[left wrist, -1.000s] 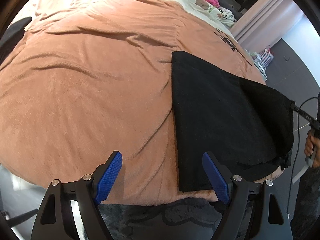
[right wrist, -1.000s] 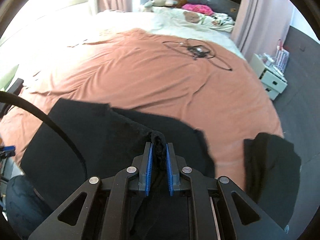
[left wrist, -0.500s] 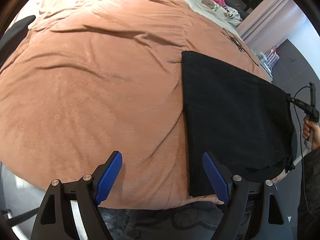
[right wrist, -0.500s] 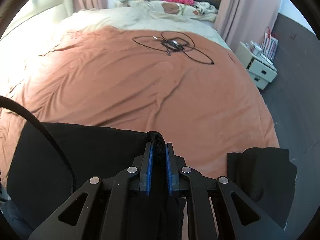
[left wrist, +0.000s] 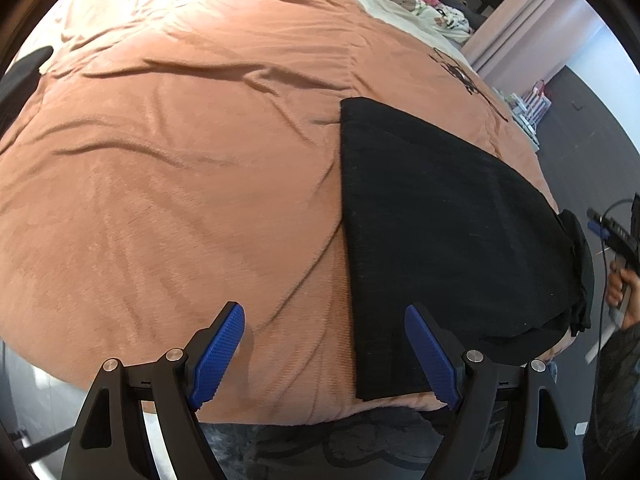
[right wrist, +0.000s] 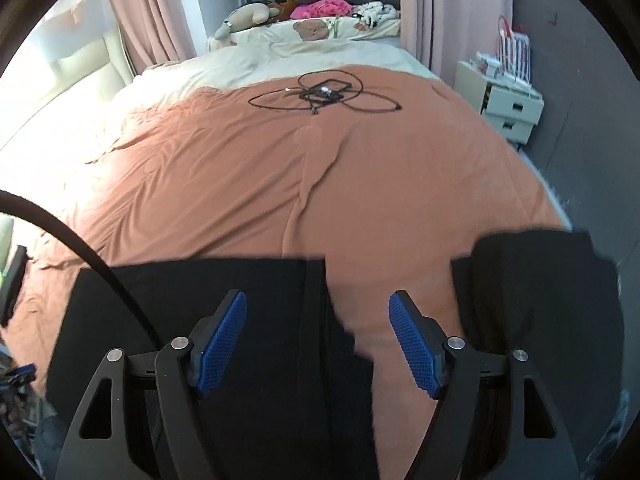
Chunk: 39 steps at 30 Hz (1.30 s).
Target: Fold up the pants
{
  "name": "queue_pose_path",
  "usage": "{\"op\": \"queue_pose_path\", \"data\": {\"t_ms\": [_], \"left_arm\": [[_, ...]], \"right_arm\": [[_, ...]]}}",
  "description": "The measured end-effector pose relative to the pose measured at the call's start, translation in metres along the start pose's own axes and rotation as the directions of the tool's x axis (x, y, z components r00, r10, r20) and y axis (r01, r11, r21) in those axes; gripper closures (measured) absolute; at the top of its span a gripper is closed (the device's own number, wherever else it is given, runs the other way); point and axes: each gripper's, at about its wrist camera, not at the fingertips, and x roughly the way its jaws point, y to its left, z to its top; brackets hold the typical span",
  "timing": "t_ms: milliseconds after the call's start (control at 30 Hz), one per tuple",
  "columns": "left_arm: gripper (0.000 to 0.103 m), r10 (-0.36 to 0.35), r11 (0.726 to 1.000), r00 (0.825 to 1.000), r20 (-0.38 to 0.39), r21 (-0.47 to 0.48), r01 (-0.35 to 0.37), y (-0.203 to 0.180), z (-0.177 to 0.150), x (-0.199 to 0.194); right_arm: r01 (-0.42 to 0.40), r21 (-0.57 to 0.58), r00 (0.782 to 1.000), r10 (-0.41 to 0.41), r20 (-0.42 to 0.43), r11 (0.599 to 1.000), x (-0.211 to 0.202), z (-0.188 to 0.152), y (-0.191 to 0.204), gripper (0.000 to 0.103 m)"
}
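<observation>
pants point(left wrist: 440, 216) lie folded on bed point(left wrist: 180, 160), long axis away from viewer | right tongs point(right wrist: 318, 336) nearest, jaws just spread, cloth released | left tongs point(left wrist: 320, 348) spread, empty, beside left edge

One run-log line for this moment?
left gripper: open, empty | right gripper: jaws just opened, released black fabric pants | pants flat on orange blanket
</observation>
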Motion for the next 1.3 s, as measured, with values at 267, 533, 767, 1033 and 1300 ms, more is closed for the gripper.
{"op": "queue_pose_path", "data": {"t_ms": [267, 533, 767, 1033, 1300], "left_arm": [[0.019, -0.001, 0.999, 1.000, 0.016, 0.035, 0.000, -0.019, -0.001, -0.004], [0.019, 0.010, 0.998, 0.999, 0.035, 0.061, -0.012, -0.035, -0.003, -0.010], [0.019, 0.028, 0.995, 0.999, 0.046, 0.090, -0.032, -0.046, -0.006, -0.008], [0.019, 0.060, 0.992, 0.998, 0.031, 0.106, -0.063, -0.052, -0.004, -0.001], [0.019, 0.063, 0.993, 0.998, 0.030, 0.096, -0.065, -0.058, -0.001, 0.003]], "right_arm": [[-0.131, 0.187, 0.990, 0.139, -0.029, 0.974, -0.028, -0.050, -0.046, 0.030], [-0.267, 0.308, 0.964, 0.257, 0.072, 0.913, -0.053, -0.099, -0.079, 0.030], [-0.429, 0.457, 0.902, 0.396, 0.171, 0.779, -0.030, -0.160, -0.115, 0.030], [-0.467, 0.578, 0.881, 0.405, 0.244, 0.669, 0.003, -0.200, -0.148, 0.030], [-0.520, 0.631, 0.850, 0.422, 0.316, 0.576, 0.027, -0.191, -0.172, 0.030]]}}
